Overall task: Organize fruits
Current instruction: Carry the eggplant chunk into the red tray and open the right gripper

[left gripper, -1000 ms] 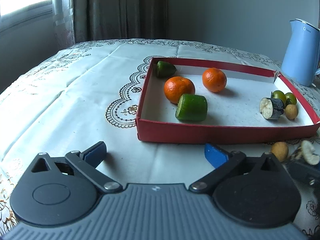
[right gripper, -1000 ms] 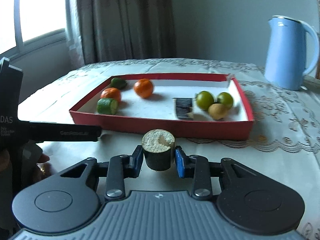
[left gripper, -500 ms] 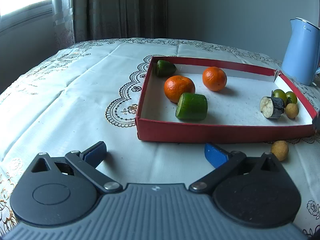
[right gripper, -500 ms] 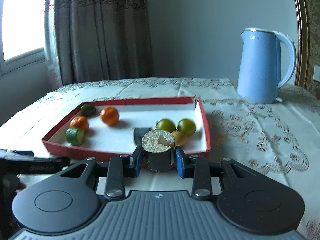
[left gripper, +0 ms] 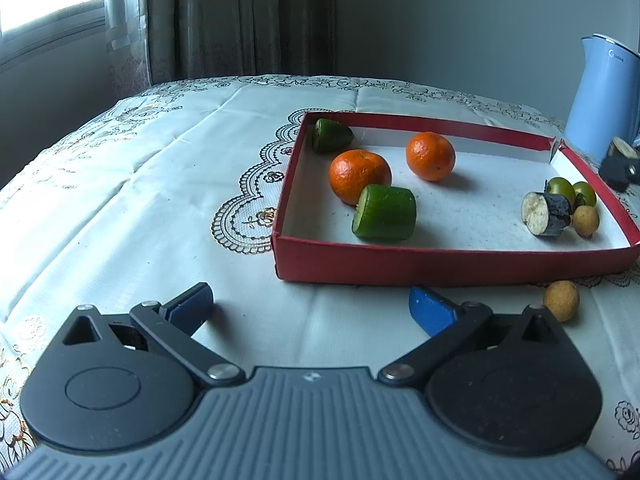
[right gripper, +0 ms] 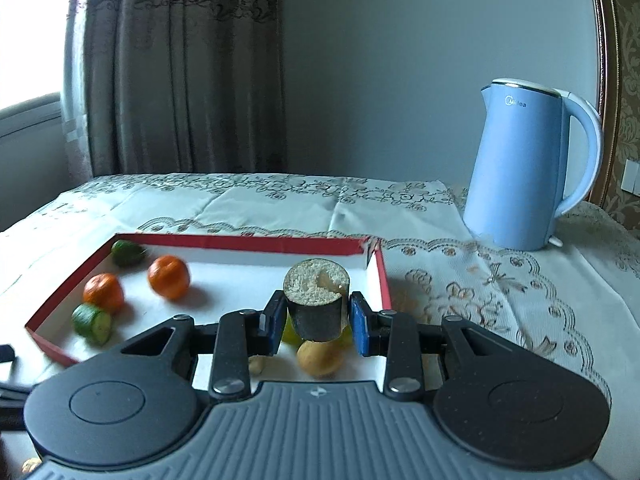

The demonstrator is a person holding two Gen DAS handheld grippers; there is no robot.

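My right gripper (right gripper: 316, 326) is clenched on a dark-skinned eggplant chunk (right gripper: 317, 304), pale cut face up, pinched between the two blue pads (right gripper: 360, 328). I'm holding it level above the right end of the red tray (right gripper: 70, 284), near the tray's right wall. Directly under the chunk I can make out a small yellow-brown fruit (right gripper: 318, 358) and slivers of green fruit to either side, mostly hidden behind the chunk and the fingers. Farther left in the tray sit a cucumber piece (right gripper: 93, 323), two oranges (right gripper: 168, 277) and another green piece in the far corner, all somewhat blurred. Beyond the tray stands a blue kettle (right gripper: 528, 168) on the embroidered tablecloth (right gripper: 500, 280).

My left gripper (left gripper: 310, 308) hangs released, jaws spread wide, low over the cloth just in front of the tray's near wall (left gripper: 440, 262). A loose yellow-brown fruit (left gripper: 561, 301) lies on the cloth just outside that wall, beside my right-hand pad. Inside from this side: the cucumber piece (left gripper: 385, 212) touching the nearer orange (left gripper: 359, 176), a second eggplant chunk (left gripper: 546, 214) lying on its side against a yellow-brown fruit (left gripper: 586, 221), two green fruits (left gripper: 562, 189) behind. At the right frame edge the carried chunk (left gripper: 621, 160) shows, cut off, in front of the kettle
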